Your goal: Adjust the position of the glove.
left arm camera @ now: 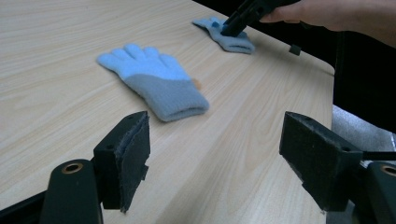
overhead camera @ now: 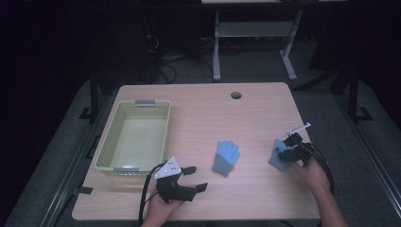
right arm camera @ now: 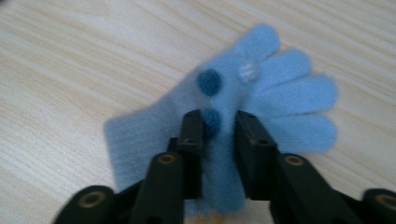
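Note:
Two light blue knit gloves lie on the wooden table [overhead camera: 198,113]. One glove [overhead camera: 225,157] [left arm camera: 154,81] rests flat at the table's middle, fingers pointing away from me. The other glove [overhead camera: 278,160] [right arm camera: 280,93], with dark blue dots on it, lies near the right edge. My right gripper [overhead camera: 286,150] [right arm camera: 218,123] points down onto this glove and pinches a fold of its fabric between nearly closed jaws. My left gripper [overhead camera: 197,178] [left arm camera: 219,154] hovers by the front edge, open wide, with nothing between its pads [left arm camera: 133,149]. It faces the middle glove from a short distance.
A pale yellow plastic basket [overhead camera: 106,142] with nothing in it stands at the table's left side, close behind my left gripper. A round cable hole [overhead camera: 236,95] sits near the far edge. Bare wood lies between the two gloves and behind them.

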The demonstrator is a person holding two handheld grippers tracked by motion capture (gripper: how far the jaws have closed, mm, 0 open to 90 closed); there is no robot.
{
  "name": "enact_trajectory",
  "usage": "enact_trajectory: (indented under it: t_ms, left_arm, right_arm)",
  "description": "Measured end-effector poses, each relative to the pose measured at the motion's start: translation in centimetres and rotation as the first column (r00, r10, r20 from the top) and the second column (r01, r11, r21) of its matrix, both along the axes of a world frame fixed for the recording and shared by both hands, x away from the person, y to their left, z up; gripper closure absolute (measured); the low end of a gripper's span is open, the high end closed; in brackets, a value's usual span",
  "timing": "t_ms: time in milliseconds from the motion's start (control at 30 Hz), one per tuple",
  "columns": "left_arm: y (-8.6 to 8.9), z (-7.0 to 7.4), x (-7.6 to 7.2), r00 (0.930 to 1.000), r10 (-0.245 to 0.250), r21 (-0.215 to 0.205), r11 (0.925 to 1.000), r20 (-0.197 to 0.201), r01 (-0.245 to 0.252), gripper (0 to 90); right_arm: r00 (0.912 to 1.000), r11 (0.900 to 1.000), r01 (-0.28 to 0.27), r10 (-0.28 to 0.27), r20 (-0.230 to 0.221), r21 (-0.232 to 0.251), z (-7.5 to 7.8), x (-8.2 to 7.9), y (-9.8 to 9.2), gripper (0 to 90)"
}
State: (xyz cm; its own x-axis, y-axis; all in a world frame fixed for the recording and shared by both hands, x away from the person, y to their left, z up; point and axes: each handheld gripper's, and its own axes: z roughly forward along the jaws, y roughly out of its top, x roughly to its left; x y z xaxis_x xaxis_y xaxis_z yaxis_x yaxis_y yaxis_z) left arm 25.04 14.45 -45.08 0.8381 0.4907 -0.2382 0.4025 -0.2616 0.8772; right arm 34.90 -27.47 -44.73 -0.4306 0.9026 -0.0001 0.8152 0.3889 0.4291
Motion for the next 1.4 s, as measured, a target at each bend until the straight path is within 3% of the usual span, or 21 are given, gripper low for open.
enact_trajectory:
  t_ms: [167,267,433,800,933,1167,1400]
  left_arm:
    - [0.0,0.0,0.0,1.0,0.002,-0.008,1.0,-0.009,-0.002,24.2]
    - [-0.1,-0.1,0.1,1.0,0.0,-0.005,1.0,-0.01,0.0,24.3]
    - [0.2,0.0,0.0,0.9999,0.008,-0.01,0.9999,-0.009,-0.008,24.2]
    - [0.1,-0.2,0.1,0.9999,0.01,-0.006,0.9999,-0.013,-0.01,24.3]
    - [0.2,0.0,0.0,0.9999,0.006,-0.022,0.9997,-0.012,-0.007,24.2]
    - [0.5,0.3,-0.1,0.9999,0.016,-0.017,0.9997,0.002,-0.016,24.2]
    - [0.6,0.4,0.0,0.9998,0.017,-0.032,0.9993,-0.006,-0.018,24.3]
  right_arm:
    - [1.0,1.0,0.004,-0.004,-0.002,0.009,0.0,0.1,-0.1,79.8]
    - [0.9997,0.998,0.015,-0.013,-0.02,0.056,0.0,0.1,-0.6,80.7]
    - [0.9993,0.996,0.028,-0.026,-0.027,0.084,0.3,0.0,-0.9,81.3]
    - [0.9989,0.995,-0.03,0.026,0.038,0.094,2.7,-1.1,-0.3,81.3]
    - [0.9969,0.993,-0.052,0.046,0.064,0.103,3.7,-1.3,0.1,81.3]
    - [0.9861,0.987,-0.126,0.113,0.122,0.103,5.6,-1.6,1.9,81.3]
    - [0.9772,0.976,-0.176,0.157,0.143,0.13,7.1,-1.9,4.4,81.3]
